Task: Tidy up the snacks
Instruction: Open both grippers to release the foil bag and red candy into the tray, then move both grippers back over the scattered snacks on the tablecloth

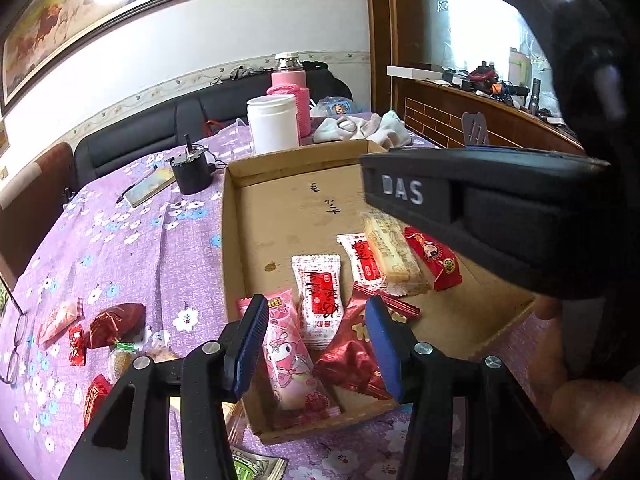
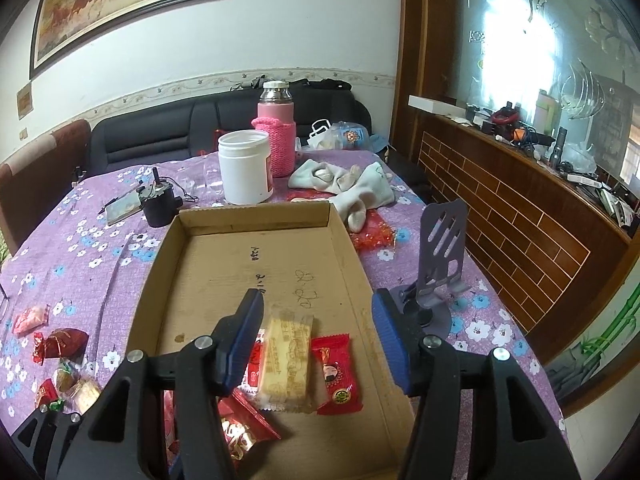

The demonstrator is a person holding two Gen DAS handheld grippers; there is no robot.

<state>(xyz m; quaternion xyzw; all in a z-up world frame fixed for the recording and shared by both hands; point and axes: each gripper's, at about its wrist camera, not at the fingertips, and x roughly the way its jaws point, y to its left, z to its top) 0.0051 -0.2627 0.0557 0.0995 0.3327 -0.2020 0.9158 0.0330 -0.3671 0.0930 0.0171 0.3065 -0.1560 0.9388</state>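
A shallow cardboard tray [image 1: 280,208] [image 2: 224,248] lies on the purple flowered tablecloth. In it lie a pink snack pack [image 1: 288,360], two white-red packs [image 1: 318,292], a dark red foil pack [image 1: 352,356], a cream biscuit bar [image 1: 394,256] [image 2: 286,360] and a small red candy [image 1: 434,258] [image 2: 336,372]. My left gripper [image 1: 316,344] is open and empty above the tray's near end. My right gripper [image 2: 318,340] is open and empty just above the biscuit bar; its body [image 1: 480,208] shows in the left wrist view.
Loose snacks [image 1: 112,326] [image 2: 60,342] lie on the cloth left of the tray. Behind it stand a white jar [image 2: 244,172], a pink bottle [image 2: 276,136], a black motor [image 2: 158,204], socks [image 2: 344,180] and a grey phone stand [image 2: 440,252]. Glasses [image 1: 14,352] lie far left.
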